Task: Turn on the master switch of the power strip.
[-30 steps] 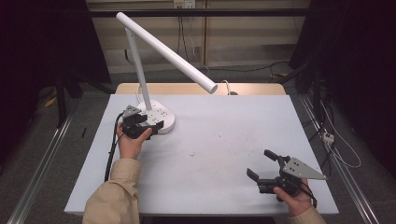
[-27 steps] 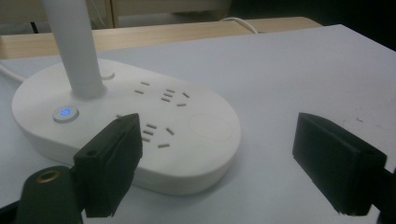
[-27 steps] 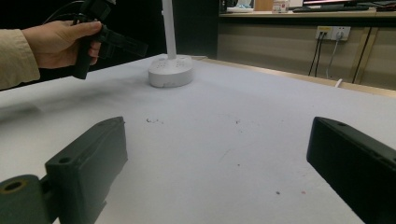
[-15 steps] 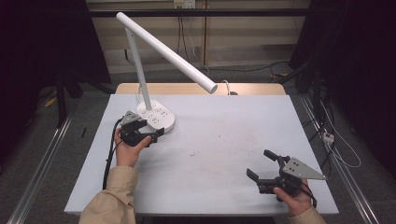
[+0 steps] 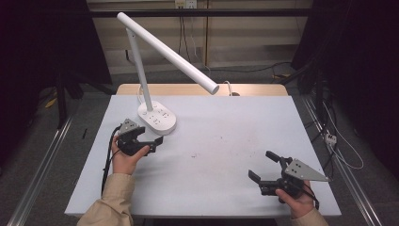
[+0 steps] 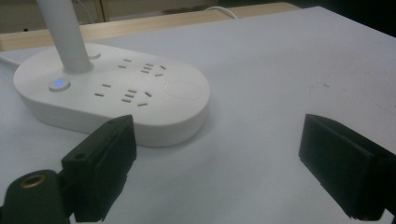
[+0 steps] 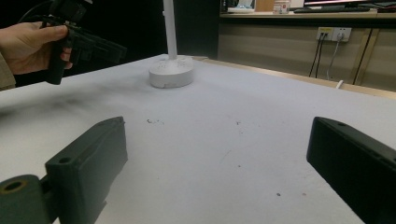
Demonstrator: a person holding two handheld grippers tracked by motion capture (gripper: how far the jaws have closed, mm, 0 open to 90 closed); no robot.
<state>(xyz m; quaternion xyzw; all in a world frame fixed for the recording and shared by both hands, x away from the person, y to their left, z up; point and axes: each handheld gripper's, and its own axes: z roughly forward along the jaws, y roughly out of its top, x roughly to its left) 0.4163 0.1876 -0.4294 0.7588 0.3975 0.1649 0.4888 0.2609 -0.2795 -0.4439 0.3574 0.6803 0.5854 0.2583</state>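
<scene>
left hand-held gripper (image 5: 149, 141): jaws wide, just been opening, nothing between, just beside lamp base | right hand-held gripper (image 5: 264, 165): jaws wide, empty, low over counter (image 5: 226, 188) | desk lamp (image 5: 157, 117): upright, counter's far-left part, blue button lit

Tan sleeves (image 5: 110, 202); black two-jaw tools, left tool (image 5: 147, 140), right tool (image 5: 264, 165); grey three-cornered plates; black trailing cables.
</scene>
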